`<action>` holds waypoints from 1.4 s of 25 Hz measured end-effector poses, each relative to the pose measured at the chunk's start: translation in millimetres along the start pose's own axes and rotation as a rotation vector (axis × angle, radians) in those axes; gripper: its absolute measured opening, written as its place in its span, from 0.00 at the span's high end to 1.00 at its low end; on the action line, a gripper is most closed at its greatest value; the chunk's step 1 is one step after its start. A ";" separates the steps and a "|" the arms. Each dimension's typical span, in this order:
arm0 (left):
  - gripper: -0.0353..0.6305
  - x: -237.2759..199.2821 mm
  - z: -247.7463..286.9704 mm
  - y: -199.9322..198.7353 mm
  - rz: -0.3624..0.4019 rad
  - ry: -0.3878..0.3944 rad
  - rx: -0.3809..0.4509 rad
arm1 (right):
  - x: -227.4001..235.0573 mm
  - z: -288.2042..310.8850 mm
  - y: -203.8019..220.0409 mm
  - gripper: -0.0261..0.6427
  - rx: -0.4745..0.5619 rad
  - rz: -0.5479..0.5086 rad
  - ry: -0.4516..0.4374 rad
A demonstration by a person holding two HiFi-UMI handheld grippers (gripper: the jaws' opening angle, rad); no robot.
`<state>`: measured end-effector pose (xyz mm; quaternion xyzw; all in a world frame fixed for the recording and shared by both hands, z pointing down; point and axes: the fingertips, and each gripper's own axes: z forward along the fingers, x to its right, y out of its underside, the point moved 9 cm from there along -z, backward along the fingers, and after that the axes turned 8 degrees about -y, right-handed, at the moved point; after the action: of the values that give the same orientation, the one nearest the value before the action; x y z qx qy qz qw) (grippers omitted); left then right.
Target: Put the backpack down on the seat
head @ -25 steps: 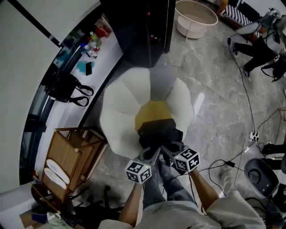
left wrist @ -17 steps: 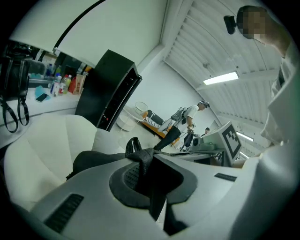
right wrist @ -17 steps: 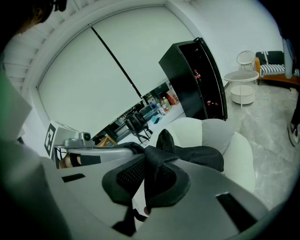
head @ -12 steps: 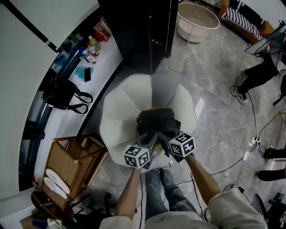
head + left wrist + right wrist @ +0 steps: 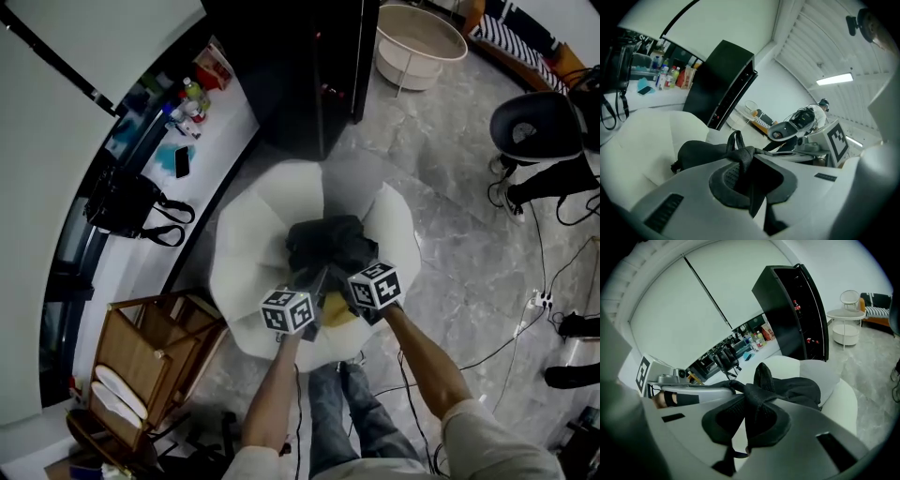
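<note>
The black backpack (image 5: 323, 242) lies in the middle of the white petal-shaped seat (image 5: 253, 244), over its yellow cushion (image 5: 339, 309). My left gripper (image 5: 312, 284) and right gripper (image 5: 343, 278) meet side by side at the pack's near edge. In the left gripper view the left gripper (image 5: 746, 172) is shut on a black strap (image 5: 739, 152), and the pack's body (image 5: 696, 152) rests on the white seat beyond. In the right gripper view the right gripper (image 5: 751, 420) is shut on a mesh strap (image 5: 759, 390), with the backpack (image 5: 801, 387) lying behind it.
A tall black cabinet (image 5: 300, 66) stands behind the seat. A white counter (image 5: 202, 141) with bottles and a black bag (image 5: 127, 202) runs along the left. A wooden rack (image 5: 155, 342) stands at the near left. A round tub (image 5: 422, 42), an office chair (image 5: 534, 127) and floor cables (image 5: 534, 300) are to the right.
Both grippers have carried the backpack away from the person and down, from the seat's front edge onto the cushion. The yellow cushion now shows only at the pack's near side.
</note>
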<state>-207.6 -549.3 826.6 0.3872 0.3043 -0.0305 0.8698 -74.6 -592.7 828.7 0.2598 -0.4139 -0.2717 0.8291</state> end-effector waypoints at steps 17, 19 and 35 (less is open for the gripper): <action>0.60 -34.5 5.1 12.8 0.012 -0.142 -0.058 | 20.2 12.3 16.7 0.71 -0.047 0.033 0.064; 0.56 -42.1 1.7 19.7 0.014 -0.176 -0.075 | 26.3 6.4 21.7 0.68 -0.045 0.059 0.080; 0.56 -45.2 -36.6 27.7 0.079 -0.266 -0.058 | 2.9 -7.5 19.7 0.69 -0.035 0.020 0.073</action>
<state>-254.8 -512.9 850.9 0.3664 0.1716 -0.0382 0.9137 -62.3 -578.9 839.3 0.2506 -0.3811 -0.2609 0.8508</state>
